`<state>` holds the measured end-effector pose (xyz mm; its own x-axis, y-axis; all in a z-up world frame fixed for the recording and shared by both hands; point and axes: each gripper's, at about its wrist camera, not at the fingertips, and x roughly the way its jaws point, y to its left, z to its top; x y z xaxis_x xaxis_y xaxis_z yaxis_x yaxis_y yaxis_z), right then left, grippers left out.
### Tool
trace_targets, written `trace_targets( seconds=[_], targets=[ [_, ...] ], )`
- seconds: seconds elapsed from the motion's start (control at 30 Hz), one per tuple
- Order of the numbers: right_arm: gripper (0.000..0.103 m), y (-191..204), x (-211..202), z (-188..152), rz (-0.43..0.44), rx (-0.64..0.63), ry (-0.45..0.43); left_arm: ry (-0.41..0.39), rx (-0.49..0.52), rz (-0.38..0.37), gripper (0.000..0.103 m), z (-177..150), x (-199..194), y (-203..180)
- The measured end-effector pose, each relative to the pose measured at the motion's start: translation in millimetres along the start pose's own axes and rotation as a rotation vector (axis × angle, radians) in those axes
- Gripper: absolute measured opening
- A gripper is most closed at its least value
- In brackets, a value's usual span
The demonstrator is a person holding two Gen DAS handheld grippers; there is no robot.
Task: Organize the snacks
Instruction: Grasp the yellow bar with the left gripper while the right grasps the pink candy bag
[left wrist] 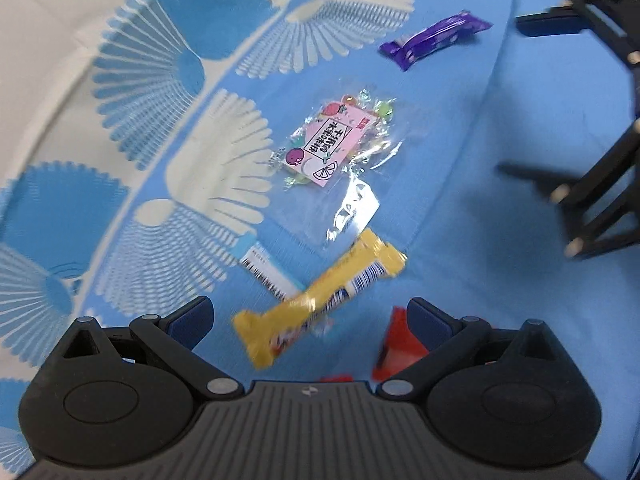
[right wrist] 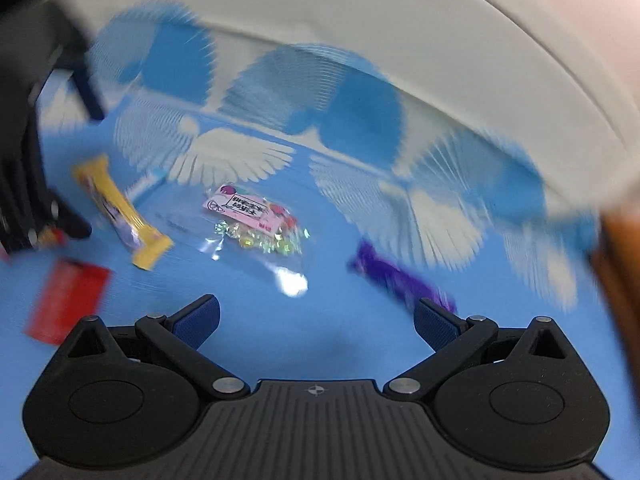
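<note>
In the left wrist view, the left gripper (left wrist: 310, 320) hangs over a blue tablecloth (left wrist: 460, 152) printed with white and blue fan shapes, its blue-padded fingers (left wrist: 192, 320) spread wide and holding nothing. A yellow snack bar (left wrist: 316, 300) lies slanted on the cloth just ahead of the gap between the fingers, its upper end resting over the edge of a clear candy bag (left wrist: 332, 144) with a pink label. A white-and-blue packet (left wrist: 268, 270) peeks out from under the yellow bar on its left side. A red packet (left wrist: 396, 344) sits right beside the inner face of the right-hand finger, partly hidden by it. Farther off lies a purple wrapped bar (left wrist: 434, 38), well apart from the rest, and the other gripper shows at the right edge. In the right wrist view, which is blurred, the right gripper (right wrist: 316, 320) likewise has its fingers (right wrist: 436, 322) parted and empty above the bare cloth. The purple bar (right wrist: 400, 280) lies just beyond the right-hand finger, its near end hidden behind the tip. The candy bag (right wrist: 256, 224) is ahead at centre, the yellow bar (right wrist: 120, 216) to its left, and a red packet (right wrist: 68, 300) at lower left.
</note>
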<state>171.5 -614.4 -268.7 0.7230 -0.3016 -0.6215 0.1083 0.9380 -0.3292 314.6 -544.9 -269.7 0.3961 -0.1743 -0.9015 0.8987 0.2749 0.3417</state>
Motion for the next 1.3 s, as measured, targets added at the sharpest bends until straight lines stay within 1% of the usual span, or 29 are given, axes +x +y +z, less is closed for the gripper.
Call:
trace_targets(
  seconds=[0.07, 0.13, 0.17, 0.2, 0.23, 0.27, 0.3, 0.33, 0.37, 0.4, 0.43, 0.47, 0.5, 0.53, 0.57, 0.67, 0.77, 0.83, 0.87, 0.9, 0.93, 0.97, 1.0, 1.03, 1.07, 1.17, 1.2, 1.27, 1.3],
  targets=[
    [0.103, 7, 29, 2, 0.052, -0.073, -0.005, 0.012, -0.001, -0.018, 0.103, 4, 16, 3],
    [0.103, 21, 53, 2, 0.066, -0.153, -0.016, 0.023, -0.002, -0.030, 0.103, 6, 29, 7],
    [0.103, 29, 61, 2, 0.066, -0.202, -0.036, 0.026, -0.006, -0.030, 0.103, 6, 33, 9],
    [0.103, 34, 62, 2, 0.055, -0.224, -0.099, 0.033, -0.012, -0.032, 0.101, 7, 39, 10],
    [0.103, 38, 68, 5, 0.053, -0.245, -0.134, 0.040, -0.018, -0.045, 0.096, 7, 42, 13],
    [0.103, 40, 74, 9, 0.055, -0.250, -0.152, 0.047, -0.029, -0.062, 0.092, 7, 45, 15],
    [0.103, 40, 79, 13, 0.060, -0.244, -0.167, 0.051, -0.044, -0.081, 0.075, 6, 47, 18],
    [0.103, 37, 85, 19, 0.070, -0.237, -0.173, 0.047, -0.065, -0.113, 0.054, 5, 46, 21],
    [0.102, 34, 90, 23, 0.080, -0.232, -0.184, 0.039, -0.103, -0.157, 0.041, 3, 44, 25],
    [0.099, 33, 92, 26, 0.091, -0.232, -0.186, 0.032, -0.135, -0.166, 0.021, 1, 41, 28],
    [0.068, 29, 93, 29, 0.137, -0.214, -0.184, 0.033, -0.152, -0.167, 0.020, -1, 39, 31],
    [0.042, 26, 93, 32, 0.202, -0.195, -0.169, 0.036, -0.175, -0.187, 0.018, -5, 36, 35],
    [0.008, 30, 91, 33, 0.194, -0.213, -0.156, 0.030, -0.195, -0.198, 0.016, -8, 32, 38],
    [0.000, 39, 90, 32, 0.147, -0.276, -0.141, 0.019, -0.208, -0.197, 0.016, -11, 26, 39],
    [0.000, 43, 87, 29, 0.138, -0.295, -0.139, 0.005, -0.222, -0.193, 0.016, -15, 19, 41],
    [0.000, 37, 69, 26, 0.127, -0.184, -0.129, -0.039, -0.291, -0.209, 0.016, -33, -9, 50],
    [0.000, 32, 37, 19, 0.133, -0.074, -0.136, -0.066, -0.323, -0.202, 0.016, -52, -31, 52],
    [0.000, 33, 21, 15, 0.123, -0.064, -0.130, -0.070, -0.334, -0.185, 0.016, -57, -37, 53],
    [0.002, 31, 19, 16, 0.121, -0.059, -0.111, -0.064, -0.347, -0.177, 0.017, -61, -39, 55],
    [0.015, 27, 21, 19, 0.138, -0.041, -0.079, -0.057, -0.359, -0.174, 0.017, -65, -43, 56],
    [0.053, 24, 23, 20, 0.144, -0.026, -0.052, -0.050, -0.375, -0.170, 0.017, -68, -44, 58],
    [0.074, 19, 27, 25, 0.122, -0.005, -0.033, -0.048, -0.389, -0.166, 0.017, -71, -45, 61],
    [0.101, 14, 31, 30, 0.094, 0.018, -0.033, -0.047, -0.399, -0.166, 0.017, -73, -45, 65],
    [0.100, 11, 34, 32, 0.097, 0.023, -0.041, -0.050, -0.407, -0.165, 0.017, -75, -45, 69],
    [0.100, 5, 41, 40, 0.118, 0.004, -0.039, -0.053, -0.413, -0.165, 0.017, -77, -44, 72],
    [0.103, -5, 71, 65, 0.140, -0.083, -0.007, -0.055, -0.446, -0.170, 0.017, -84, -42, 83],
    [0.103, -9, 82, 72, 0.155, -0.094, 0.018, -0.052, -0.462, -0.178, 0.017, -86, -40, 87],
    [0.103, -18, 113, 90, 0.235, -0.093, 0.129, -0.047, -0.489, -0.191, 0.017, -90, -35, 95],
    [0.103, -19, 126, 95, 0.251, -0.109, 0.173, -0.046, -0.496, -0.196, 0.017, -92, -33, 98]
  ],
)
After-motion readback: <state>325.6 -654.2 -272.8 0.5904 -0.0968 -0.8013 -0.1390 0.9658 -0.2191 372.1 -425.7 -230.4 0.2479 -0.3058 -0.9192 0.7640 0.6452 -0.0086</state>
